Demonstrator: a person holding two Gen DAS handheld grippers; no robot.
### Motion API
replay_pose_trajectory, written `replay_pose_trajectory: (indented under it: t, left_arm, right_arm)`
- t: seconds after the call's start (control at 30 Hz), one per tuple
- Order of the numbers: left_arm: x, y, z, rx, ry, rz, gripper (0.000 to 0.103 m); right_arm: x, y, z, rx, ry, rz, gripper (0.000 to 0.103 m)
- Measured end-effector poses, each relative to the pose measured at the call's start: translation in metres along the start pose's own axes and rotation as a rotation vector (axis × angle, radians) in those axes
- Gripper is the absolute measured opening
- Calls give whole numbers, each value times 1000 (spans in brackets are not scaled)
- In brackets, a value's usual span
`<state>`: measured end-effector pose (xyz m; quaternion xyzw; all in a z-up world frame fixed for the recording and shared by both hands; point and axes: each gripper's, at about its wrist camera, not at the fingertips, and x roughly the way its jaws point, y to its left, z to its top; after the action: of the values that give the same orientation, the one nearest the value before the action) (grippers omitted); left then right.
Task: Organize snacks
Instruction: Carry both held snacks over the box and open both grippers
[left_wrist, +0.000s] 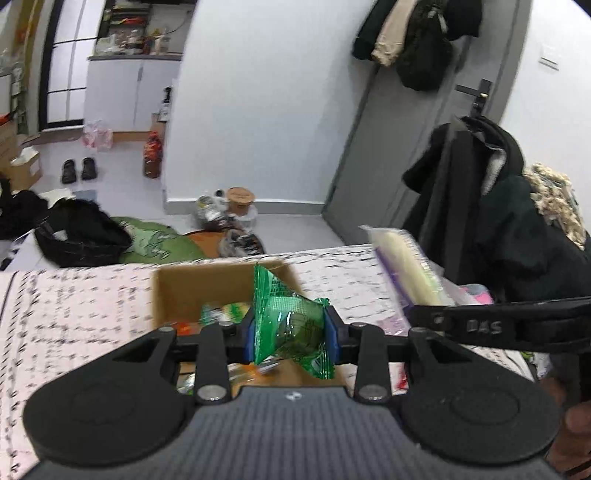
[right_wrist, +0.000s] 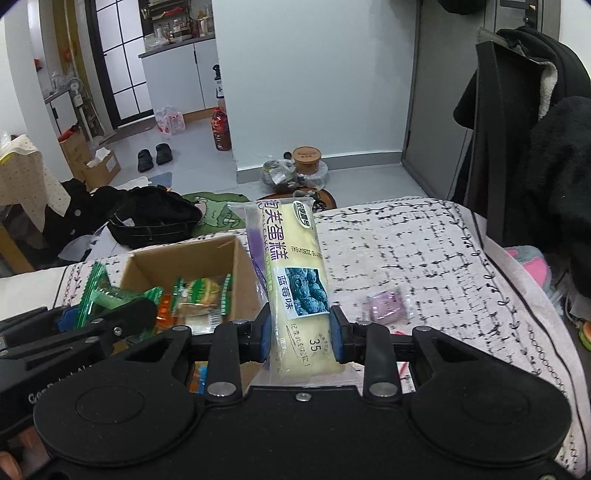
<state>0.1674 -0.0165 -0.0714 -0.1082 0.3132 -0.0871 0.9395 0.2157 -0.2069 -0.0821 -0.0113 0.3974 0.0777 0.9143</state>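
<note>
The left gripper (left_wrist: 291, 332) has its jaws closed on a crumpled green snack packet (left_wrist: 291, 321), held just above the open cardboard box (left_wrist: 184, 291) on the patterned bed cover (right_wrist: 406, 251). The right gripper (right_wrist: 301, 334) clamps the low end of a blueberry cake roll (right_wrist: 291, 273), its long axis pointing up and away. The box lies left of it, so I judge the left hand nearer

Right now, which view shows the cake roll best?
Right wrist: the cake roll stands sharp and central, label readable, clamped by the right gripper. Left wrist shows it only blurred at the right, its lower end hidden behind the gripper.
</note>
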Motion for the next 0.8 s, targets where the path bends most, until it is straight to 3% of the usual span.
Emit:
replay_pose_trajectory:
  t: [0.2, 0.57, 0.8]
  left_arm:
    - [-4, 26, -1, -6, 8, 42, 34]
    - [2, 45, 1, -41, 5, -7, 35]
    - [0, 51, 2, -56, -8, 62, 53]
  right_arm:
    - [3, 24, -5, -10, -3, 41, 30]
    - [16, 54, -2, -46, -3, 49, 30]
    - [15, 64, 7, -61, -24, 53, 30]
